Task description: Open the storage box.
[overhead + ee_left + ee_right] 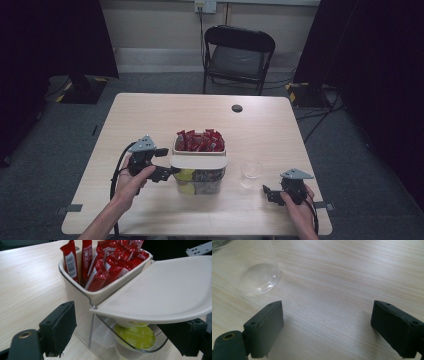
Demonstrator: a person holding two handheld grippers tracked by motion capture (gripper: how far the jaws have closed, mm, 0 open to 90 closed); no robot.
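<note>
Two tools are at work: the left tool [167, 171], jaws spread wide, straddles the lid [170, 295] on the near half of the box [199, 165] at mid-surface. The right tool [268, 193] rests open beside the clear cup [251, 170]. Closing squarely on the lid's edge should keep the box from tipping.

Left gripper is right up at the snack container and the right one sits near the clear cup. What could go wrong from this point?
The left gripper has open jaws straddling the container corner just under its projecting cream lid; closing or lifting might catch the lid or tip the container, spilling the upright red sachets. The right gripper, also open, sits near the empty clear cup, which a careless sweep could topple.
</note>
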